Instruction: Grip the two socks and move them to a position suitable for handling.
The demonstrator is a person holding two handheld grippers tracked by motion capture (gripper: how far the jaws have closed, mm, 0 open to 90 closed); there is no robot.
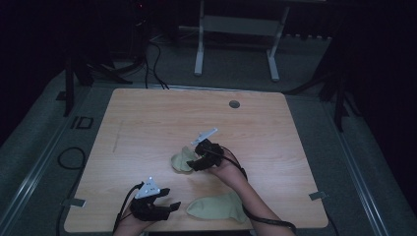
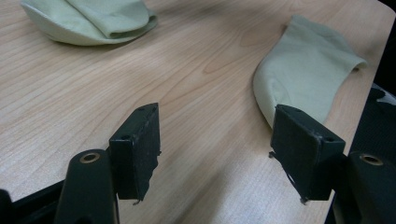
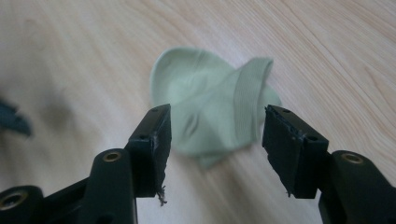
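Pale-green folded sock (image 3: 212,109) mid-table, just beyond the gaping, empty right gripper (image 3: 215,135); flat sock (image 2: 306,72) near the front edge beside the left gripper (image 2: 217,140) — spread, empty. Likely risk: pinching one layer, undoing the fold.

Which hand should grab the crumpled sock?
Probably the right. The right gripper hovers beside the crumpled sock with fingers open; the left gripper sits nearer the flat sock.

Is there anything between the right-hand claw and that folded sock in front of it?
Nothing visible. The right gripper is open, with its fingers spread either side of the folded sock, and only bare table lies around it. The flat sock lies apart, near the left gripper.
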